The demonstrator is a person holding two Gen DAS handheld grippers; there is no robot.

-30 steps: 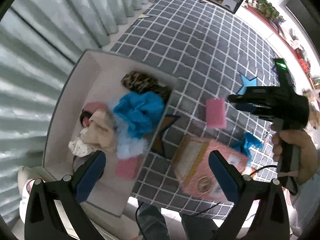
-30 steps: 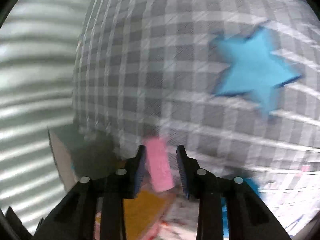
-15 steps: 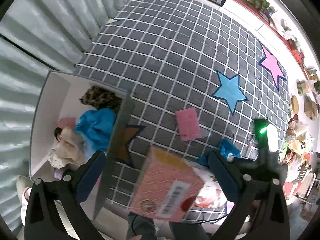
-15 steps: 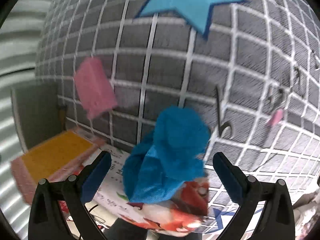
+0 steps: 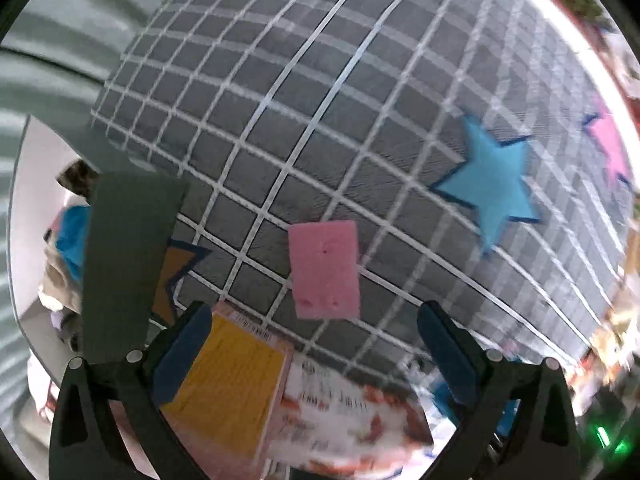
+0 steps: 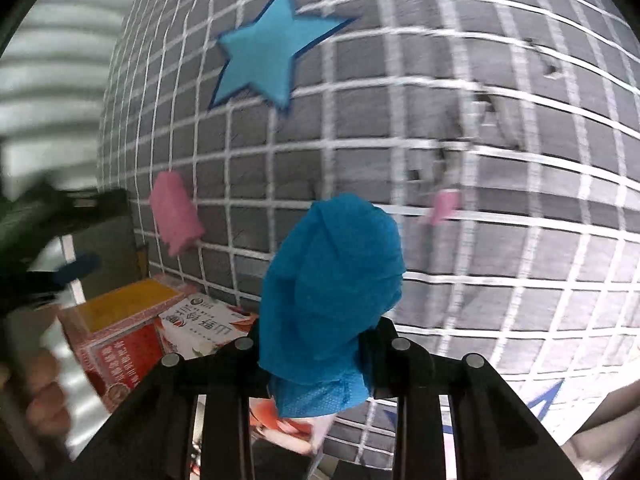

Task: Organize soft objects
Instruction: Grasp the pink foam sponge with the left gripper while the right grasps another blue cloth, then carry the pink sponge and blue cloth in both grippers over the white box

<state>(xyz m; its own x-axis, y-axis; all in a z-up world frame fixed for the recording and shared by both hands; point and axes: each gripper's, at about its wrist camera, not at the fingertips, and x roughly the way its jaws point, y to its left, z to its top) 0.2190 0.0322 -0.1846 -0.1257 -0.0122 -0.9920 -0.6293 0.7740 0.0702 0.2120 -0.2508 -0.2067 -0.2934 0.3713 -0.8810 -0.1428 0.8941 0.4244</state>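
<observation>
The left hand-held gripper [image 5: 310,350] hangs over the rug with its jaws spread wide and nothing between them. At the far left of its view sits a white bin [image 5: 28,208], its grey wall [image 5: 128,264] facing the rug; soft things lie piled inside, a blue cloth [image 5: 72,236] among them. Next to the bin, under the left finger, lies a box with a yellow face [image 5: 228,384], and beside that a printed red-and-white packet [image 5: 340,412]. A pink sponge [image 5: 324,270] rests flat on the grey checked rug [image 5: 320,140], just ahead of the spread fingers. Farther right the rug shows a blue star [image 5: 492,184].

The right hand-held gripper [image 6: 320,350] has just been closing and now clenches a bunched blue cloth piece [image 6: 332,280], which bulges up above the pads. In this view the pink sponge [image 6: 176,216] lies to the left on the rug.
</observation>
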